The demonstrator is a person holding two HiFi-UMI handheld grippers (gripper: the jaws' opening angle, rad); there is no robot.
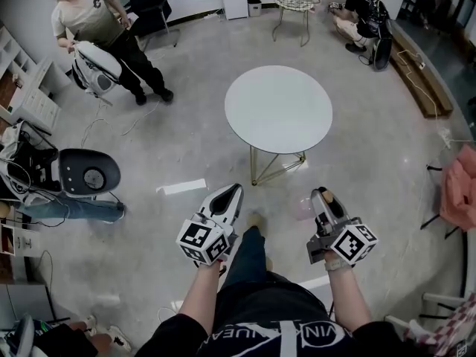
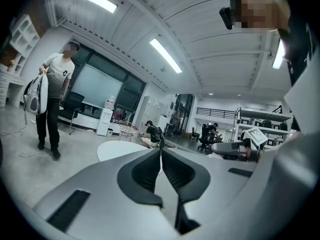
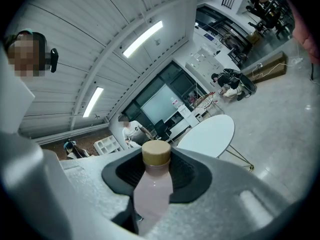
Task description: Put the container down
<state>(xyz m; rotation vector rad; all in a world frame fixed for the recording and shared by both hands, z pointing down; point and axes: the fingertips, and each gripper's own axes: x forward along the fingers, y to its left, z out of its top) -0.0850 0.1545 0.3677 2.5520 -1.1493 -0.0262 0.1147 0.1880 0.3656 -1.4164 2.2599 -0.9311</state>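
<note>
The container is a pale pink bottle [image 3: 151, 191] with a tan cap [image 3: 156, 153]. It sits between the dark pads of my right gripper [image 3: 156, 173], which is shut on it, cap pointing away from the camera. In the head view the right gripper [image 1: 321, 198] hangs over the floor near the front of the round white table [image 1: 279, 110], and the bottle [image 1: 305, 209] shows only as a faint pink shape beside its jaws. My left gripper [image 1: 229, 198] is level with it to the left, with its jaws shut [image 2: 160, 156] and nothing between them.
A person [image 1: 93, 21] stands at the back left holding a white object. Another person [image 1: 357, 13] crouches at the back right near a wire chair [image 1: 294, 0]. A black round seat [image 1: 89, 172] is at the left, a wooden bench [image 1: 420, 80] and pink cloth [image 1: 461, 184] at the right.
</note>
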